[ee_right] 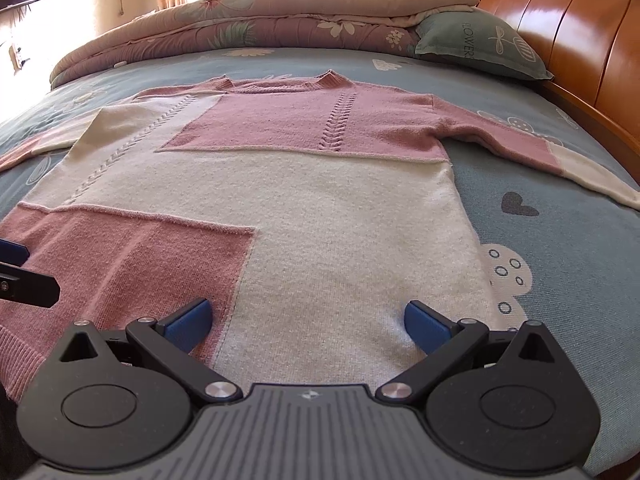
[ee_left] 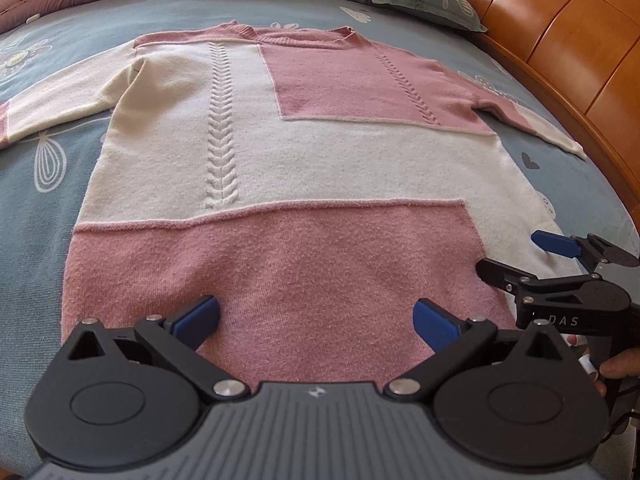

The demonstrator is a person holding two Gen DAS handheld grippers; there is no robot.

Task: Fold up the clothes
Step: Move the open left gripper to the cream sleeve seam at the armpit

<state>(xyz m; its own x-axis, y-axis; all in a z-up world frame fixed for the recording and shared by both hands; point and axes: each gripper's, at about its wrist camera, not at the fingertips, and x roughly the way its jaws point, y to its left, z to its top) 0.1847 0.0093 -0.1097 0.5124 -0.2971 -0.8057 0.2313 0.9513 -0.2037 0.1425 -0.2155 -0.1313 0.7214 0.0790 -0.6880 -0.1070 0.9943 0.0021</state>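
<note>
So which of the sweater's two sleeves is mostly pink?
The sleeve stretched toward the wooden headboard is pink down to a cream cuff end. The other sleeve, on the opposite side, is mostly cream, with only its end pink.

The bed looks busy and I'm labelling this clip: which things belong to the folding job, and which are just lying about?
Part of the job:
pink and cream sweater, spread flat
left gripper, open over the hem
right gripper, open over the hem

Just lying about:
green pillow
rolled floral quilt
blue bedsheet
wooden headboard
</note>
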